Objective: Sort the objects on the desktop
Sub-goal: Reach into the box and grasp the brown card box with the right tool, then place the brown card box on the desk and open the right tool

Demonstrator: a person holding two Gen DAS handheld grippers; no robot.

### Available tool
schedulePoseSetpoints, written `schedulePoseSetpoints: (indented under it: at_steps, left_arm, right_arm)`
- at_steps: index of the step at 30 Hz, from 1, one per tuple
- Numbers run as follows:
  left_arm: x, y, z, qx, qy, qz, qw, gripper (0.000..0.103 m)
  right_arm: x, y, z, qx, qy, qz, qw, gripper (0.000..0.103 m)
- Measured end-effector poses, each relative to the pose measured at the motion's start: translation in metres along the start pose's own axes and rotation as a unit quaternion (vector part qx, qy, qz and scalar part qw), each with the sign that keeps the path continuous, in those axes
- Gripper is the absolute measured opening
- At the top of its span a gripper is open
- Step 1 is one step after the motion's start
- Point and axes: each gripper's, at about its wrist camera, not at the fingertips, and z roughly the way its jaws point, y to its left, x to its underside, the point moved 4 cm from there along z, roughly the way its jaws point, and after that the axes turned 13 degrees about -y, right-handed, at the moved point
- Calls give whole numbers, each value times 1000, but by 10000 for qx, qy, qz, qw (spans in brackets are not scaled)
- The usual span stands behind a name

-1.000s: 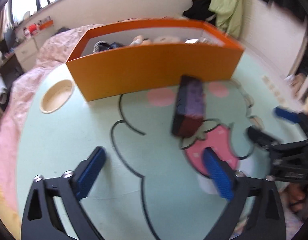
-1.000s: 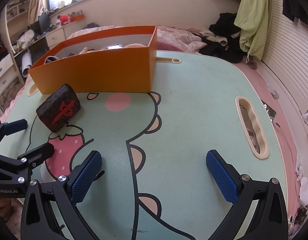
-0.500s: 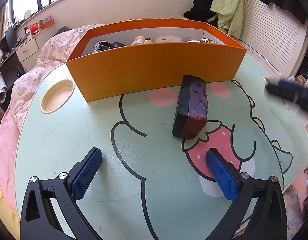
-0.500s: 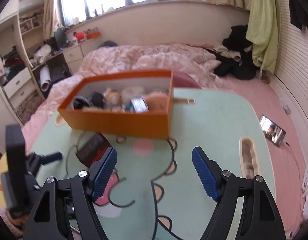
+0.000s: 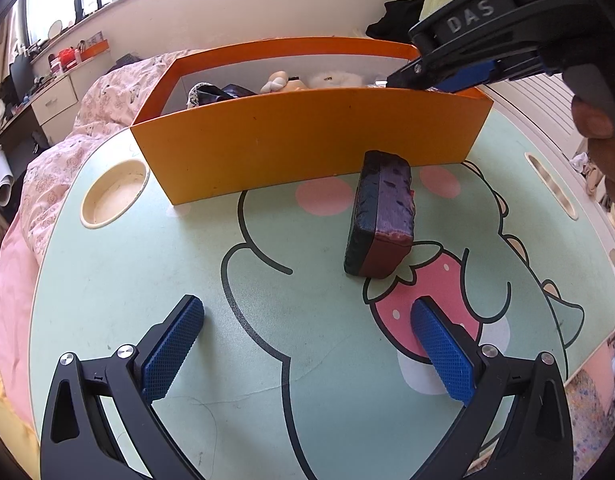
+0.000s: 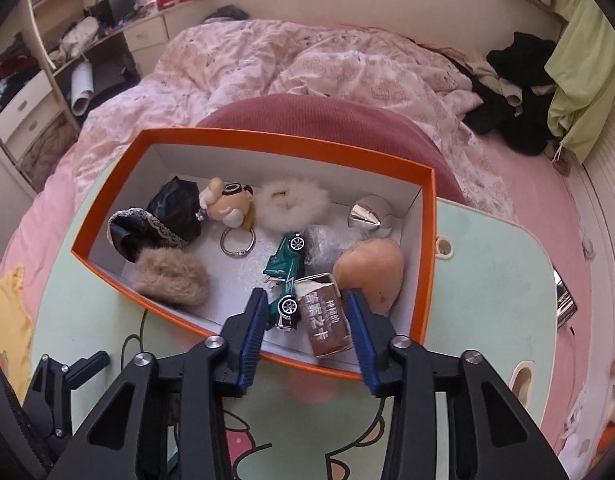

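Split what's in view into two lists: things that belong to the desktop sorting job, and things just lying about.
Job:
orange box
dark block on the table
toy car, brown carton, keyring doll and fur puffs in the box
left gripper
right gripper

Lying about:
pink quilt
black clothes
green cloth

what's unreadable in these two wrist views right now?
- Left wrist view: most of what lies in the orange box is hidden behind its near wall.
- Left wrist view: the far end and right side of the dark block face away from the camera. The right wrist view does not show the block at all.
- Right wrist view: the shiny silver object in the box's far corner is too small and too glary to identify.
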Motion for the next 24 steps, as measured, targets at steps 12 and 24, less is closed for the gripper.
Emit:
schedulePoseSetpoints:
  at_steps: [12, 24]
  left_arm:
    - [0, 0, 1, 21, 1, 14, 10000, 103]
    - [0, 1, 1, 52, 4, 39, 10000, 103]
  right_arm:
    - [0, -26, -83, -1104, -1371, 1155, 9776, 18]
    - [87, -27, -47, -1889, -245, 1795, 9651, 22]
